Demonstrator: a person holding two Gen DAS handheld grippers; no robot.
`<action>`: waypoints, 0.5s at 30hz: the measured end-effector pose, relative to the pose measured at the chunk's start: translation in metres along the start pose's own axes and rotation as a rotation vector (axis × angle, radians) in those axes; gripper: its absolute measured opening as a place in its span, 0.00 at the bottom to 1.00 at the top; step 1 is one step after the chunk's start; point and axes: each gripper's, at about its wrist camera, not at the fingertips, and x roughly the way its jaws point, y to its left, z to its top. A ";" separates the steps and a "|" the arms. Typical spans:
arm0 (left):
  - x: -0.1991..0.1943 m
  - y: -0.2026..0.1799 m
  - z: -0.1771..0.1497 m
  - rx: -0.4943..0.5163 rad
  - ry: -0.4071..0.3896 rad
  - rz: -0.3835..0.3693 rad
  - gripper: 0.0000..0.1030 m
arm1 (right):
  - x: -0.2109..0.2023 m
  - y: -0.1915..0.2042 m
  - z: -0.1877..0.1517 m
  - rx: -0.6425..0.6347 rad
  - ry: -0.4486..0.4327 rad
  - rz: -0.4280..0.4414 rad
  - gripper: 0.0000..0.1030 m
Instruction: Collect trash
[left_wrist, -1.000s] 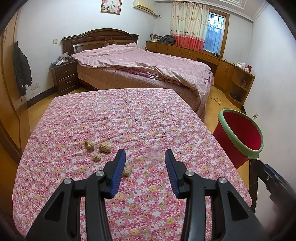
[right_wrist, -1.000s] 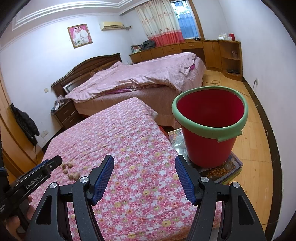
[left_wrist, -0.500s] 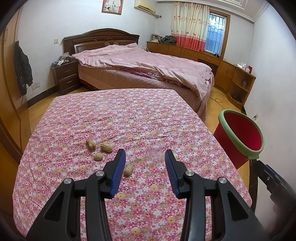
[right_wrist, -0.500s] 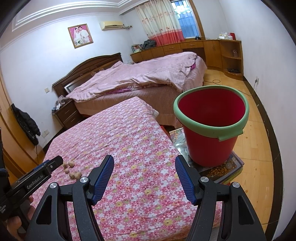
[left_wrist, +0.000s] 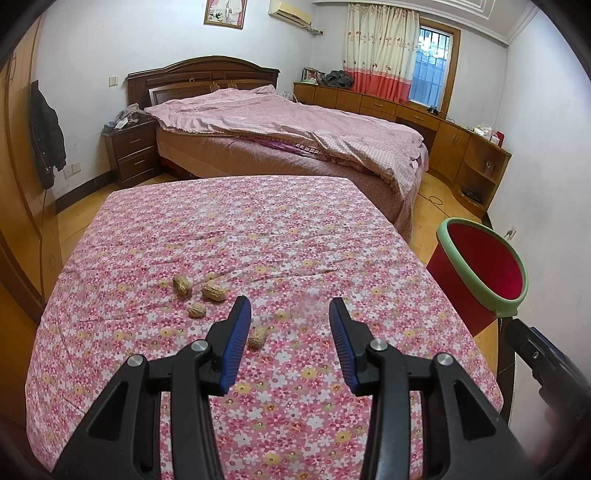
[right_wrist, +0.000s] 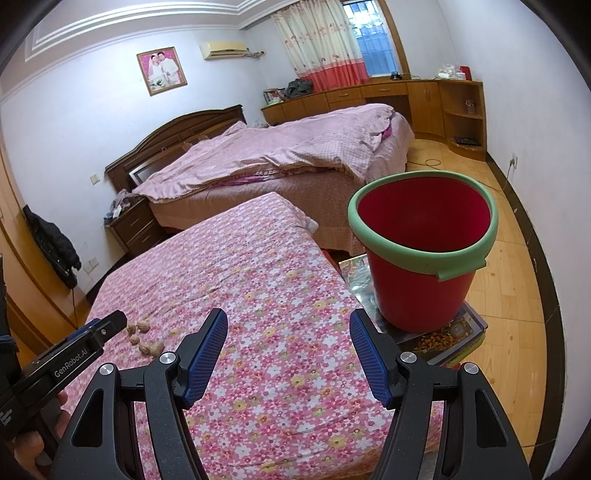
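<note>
Several peanut shells lie on the pink flowered cloth (left_wrist: 258, 229) of the table. One peanut shell (left_wrist: 257, 336) lies just in front of my left gripper (left_wrist: 290, 310), near its left finger; others (left_wrist: 212, 292) lie further left. The shells also show in the right wrist view (right_wrist: 149, 347). My left gripper is open and empty. My right gripper (right_wrist: 288, 323) is open and empty above the table's right side. A red bucket with a green rim (right_wrist: 421, 254) stands right of the table; it also shows in the left wrist view (left_wrist: 480, 273).
The bucket stands on a low stack of boxes (right_wrist: 454, 332) on the wooden floor. A bed (left_wrist: 295, 140) with a pink quilt lies beyond the table. A nightstand (left_wrist: 133, 151) stands far left. Wooden cabinets (left_wrist: 461, 147) line the right wall.
My left gripper has shifted slightly left, so the nearest shell now sits further inside its fingers. My right gripper has barely moved.
</note>
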 end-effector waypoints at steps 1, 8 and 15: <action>0.000 0.000 0.000 -0.001 0.000 0.001 0.43 | 0.000 0.000 0.000 0.000 0.000 0.000 0.68; -0.001 0.001 -0.001 -0.004 0.001 0.002 0.43 | 0.000 0.001 0.000 -0.001 0.001 0.001 0.68; -0.002 0.002 -0.002 -0.008 0.002 0.004 0.43 | 0.000 0.001 0.000 -0.001 0.001 0.001 0.68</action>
